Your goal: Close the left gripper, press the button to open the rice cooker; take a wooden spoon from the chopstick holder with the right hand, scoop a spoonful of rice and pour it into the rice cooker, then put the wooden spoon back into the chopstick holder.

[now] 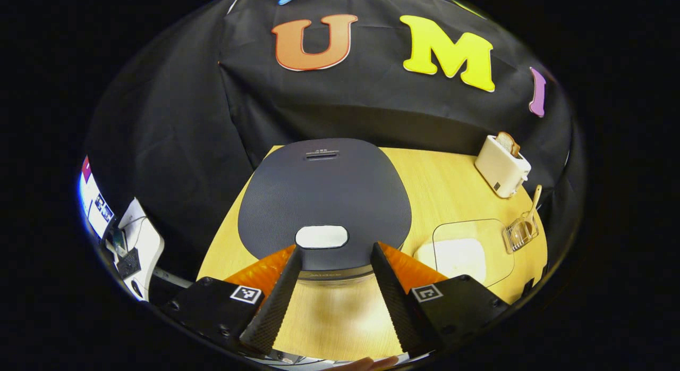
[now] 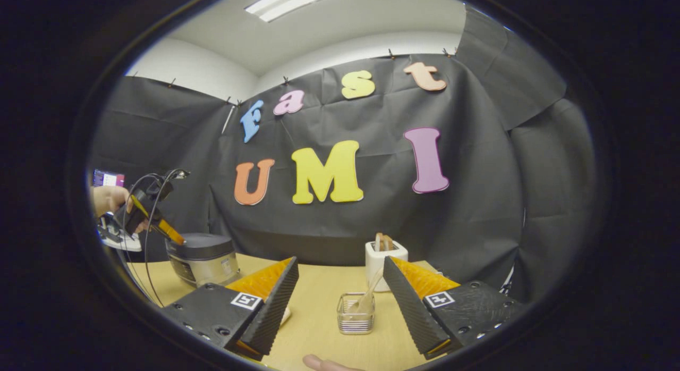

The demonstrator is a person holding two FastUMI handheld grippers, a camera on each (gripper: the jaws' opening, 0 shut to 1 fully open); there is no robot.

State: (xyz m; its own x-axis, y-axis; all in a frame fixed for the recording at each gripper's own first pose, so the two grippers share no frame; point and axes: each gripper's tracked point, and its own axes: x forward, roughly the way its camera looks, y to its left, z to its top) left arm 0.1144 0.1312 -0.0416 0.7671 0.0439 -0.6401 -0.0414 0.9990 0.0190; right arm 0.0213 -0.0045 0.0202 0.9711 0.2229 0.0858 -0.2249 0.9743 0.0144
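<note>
Fingers of the left hand-held gripper [image 1: 332, 256] stand apart, flanking the closed rice cooker's [image 1: 324, 195] button [image 1: 321, 236].

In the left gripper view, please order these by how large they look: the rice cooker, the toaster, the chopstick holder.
1. Dark grey rounded rice cooker, though it is nearest the camera, which enlarges it.
2. Cream box-shaped toaster.
3. Clear plastic chopstick holder, slightly smaller than the toaster.

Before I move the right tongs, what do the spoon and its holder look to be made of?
The spoon looks like pale, matte wood: light tan with no shine. The holder seems to be clear plastic or glass: you can see through its ribbed walls to the table; which one, I cannot tell.
</note>
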